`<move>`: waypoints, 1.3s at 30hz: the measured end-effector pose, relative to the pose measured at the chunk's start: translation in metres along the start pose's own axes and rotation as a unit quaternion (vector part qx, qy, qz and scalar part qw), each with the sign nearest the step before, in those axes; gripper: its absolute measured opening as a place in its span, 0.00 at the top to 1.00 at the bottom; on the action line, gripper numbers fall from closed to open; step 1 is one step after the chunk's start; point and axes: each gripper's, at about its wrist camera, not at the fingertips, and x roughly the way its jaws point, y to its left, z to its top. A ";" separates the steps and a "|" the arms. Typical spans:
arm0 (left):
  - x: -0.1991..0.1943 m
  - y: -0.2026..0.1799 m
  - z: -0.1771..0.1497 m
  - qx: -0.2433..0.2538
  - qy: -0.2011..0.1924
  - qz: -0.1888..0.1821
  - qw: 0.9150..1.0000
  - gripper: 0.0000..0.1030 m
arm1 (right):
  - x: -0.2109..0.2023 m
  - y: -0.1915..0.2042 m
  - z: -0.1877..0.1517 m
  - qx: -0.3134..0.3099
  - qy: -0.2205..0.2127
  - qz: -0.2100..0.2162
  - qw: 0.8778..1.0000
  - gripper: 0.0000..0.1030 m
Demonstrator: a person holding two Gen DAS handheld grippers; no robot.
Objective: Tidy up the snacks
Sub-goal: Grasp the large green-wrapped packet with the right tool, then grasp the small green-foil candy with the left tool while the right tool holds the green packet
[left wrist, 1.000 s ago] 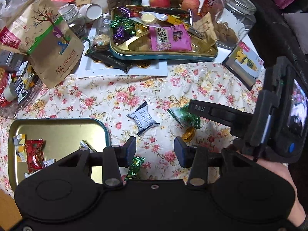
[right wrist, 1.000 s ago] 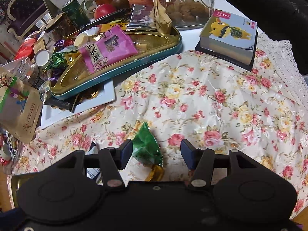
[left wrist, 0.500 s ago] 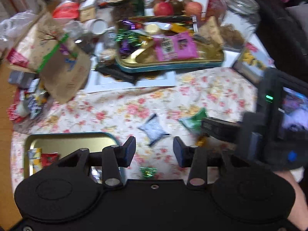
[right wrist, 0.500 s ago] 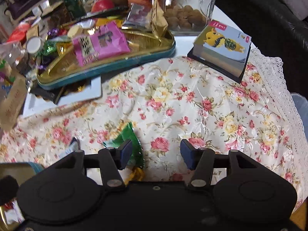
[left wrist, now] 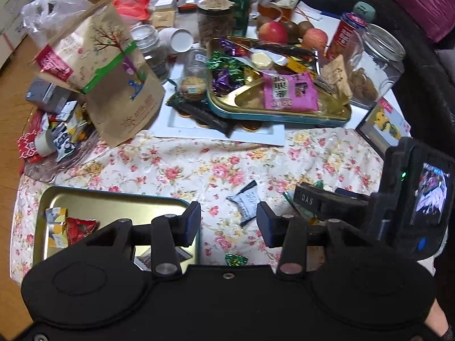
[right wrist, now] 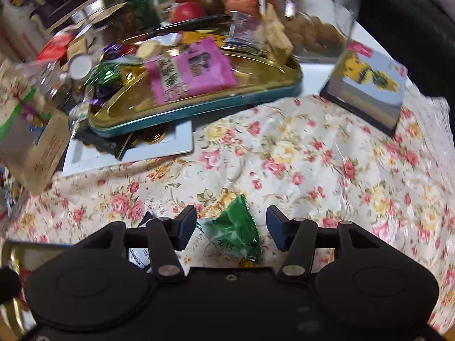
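1. The left tool (left wrist: 228, 221) hangs over the floral worktop (left wrist: 199, 167), its jaws opening with nothing between them; a small green candy (left wrist: 236, 259) lies below.
2. The right tool (right wrist: 231, 228) stands half open around a green snack packet (right wrist: 236, 231), pads apart from it.
3. A gold tray (left wrist: 113, 207) sits near left, holding a few wrapped snacks.

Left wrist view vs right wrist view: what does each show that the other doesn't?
Left wrist only: the near tray's inside with a red snack, a small green candy on the cloth, and the right hand-held gripper's body, seen from the side.

Right wrist only: the green packet in full, lying between open jaws, untouched.

Both: the far tray with its pink packet, apples, cookie jar, floral cloth.
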 end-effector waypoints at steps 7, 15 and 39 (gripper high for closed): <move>0.000 0.000 0.000 -0.010 0.016 -0.040 0.999 0.50 | 0.028 0.010 -0.004 -0.026 0.029 -0.029 0.999 0.44; 0.001 -0.009 -0.001 0.001 0.015 -0.042 0.999 0.50 | 0.046 -0.003 -0.002 0.007 0.038 -0.009 0.999 0.37; 0.013 -0.022 -0.021 0.051 0.034 -0.004 0.998 0.50 | -0.007 -0.090 -0.033 0.085 0.059 -0.027 0.994 0.67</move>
